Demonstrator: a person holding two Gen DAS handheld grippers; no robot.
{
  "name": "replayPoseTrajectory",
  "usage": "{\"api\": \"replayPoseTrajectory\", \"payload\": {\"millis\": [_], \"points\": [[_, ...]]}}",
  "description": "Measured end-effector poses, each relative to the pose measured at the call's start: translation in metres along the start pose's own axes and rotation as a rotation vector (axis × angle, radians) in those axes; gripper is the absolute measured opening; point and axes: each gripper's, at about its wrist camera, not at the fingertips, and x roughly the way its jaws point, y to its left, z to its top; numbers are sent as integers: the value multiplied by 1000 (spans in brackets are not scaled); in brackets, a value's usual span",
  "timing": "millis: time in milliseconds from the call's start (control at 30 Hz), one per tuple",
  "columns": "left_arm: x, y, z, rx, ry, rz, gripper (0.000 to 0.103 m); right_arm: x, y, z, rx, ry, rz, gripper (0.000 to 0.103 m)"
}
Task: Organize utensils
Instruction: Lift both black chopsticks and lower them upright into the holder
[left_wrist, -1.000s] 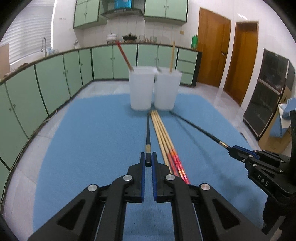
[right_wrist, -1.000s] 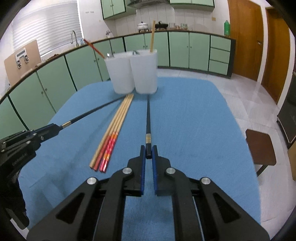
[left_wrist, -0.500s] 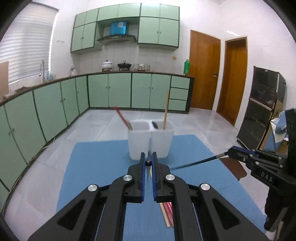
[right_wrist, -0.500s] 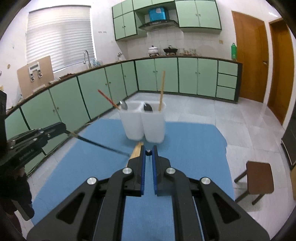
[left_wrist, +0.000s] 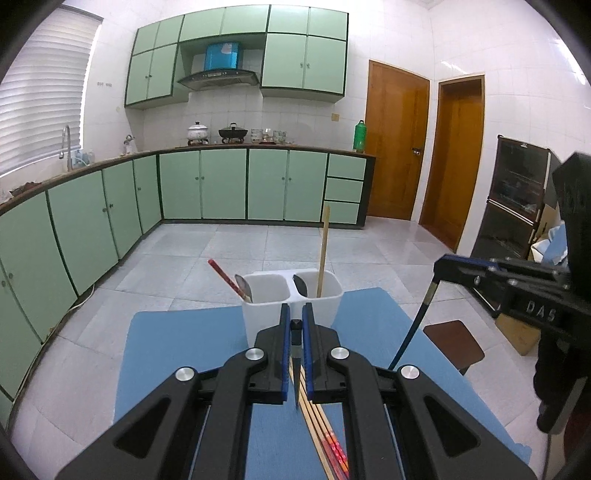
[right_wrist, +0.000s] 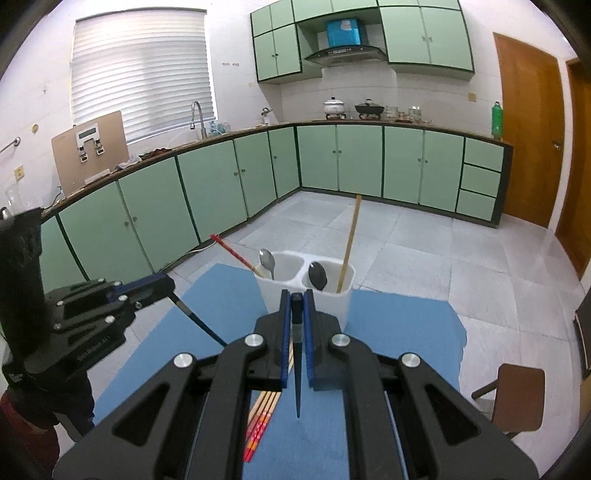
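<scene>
Matt white plastic holder, glossy metal spoon, seemingly cloth mat

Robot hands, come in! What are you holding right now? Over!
Left gripper shut on a black chopstick. Right gripper shut on another black chopstick. White holder ahead, nothing in the way.

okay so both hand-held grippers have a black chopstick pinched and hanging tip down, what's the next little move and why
Probably carry both forward until the tips hang over the white two-cup holder, then lower them in. The left hand-held gripper and right hand-held gripper each clamp a black chopstick by its top, clear of the blue mat, and the holder sits just ahead, already holding spoons and chopsticks.
</scene>
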Motion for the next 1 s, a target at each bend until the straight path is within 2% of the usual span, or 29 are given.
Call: {"api": "replayPoseTrajectory", "payload": {"millis": [233,533,767,867,1000], "points": [[-7,2,22,14,-48,-9,6,-7,-5,41,-4,-58,18,6],[-12,-8,99,66,-199,-4,6,-8,-19,105,-7,-171,-14,6],[16,-7,144,65,-270,7,6,22,-33,134,-7,-209,-47,6],[35,-5,148,63,-272,17,6,39,-38,136,-3,-202,-59,6],[65,-1,138,59,-235,29,6,69,-45,130,10,-174,-69,6]]}}
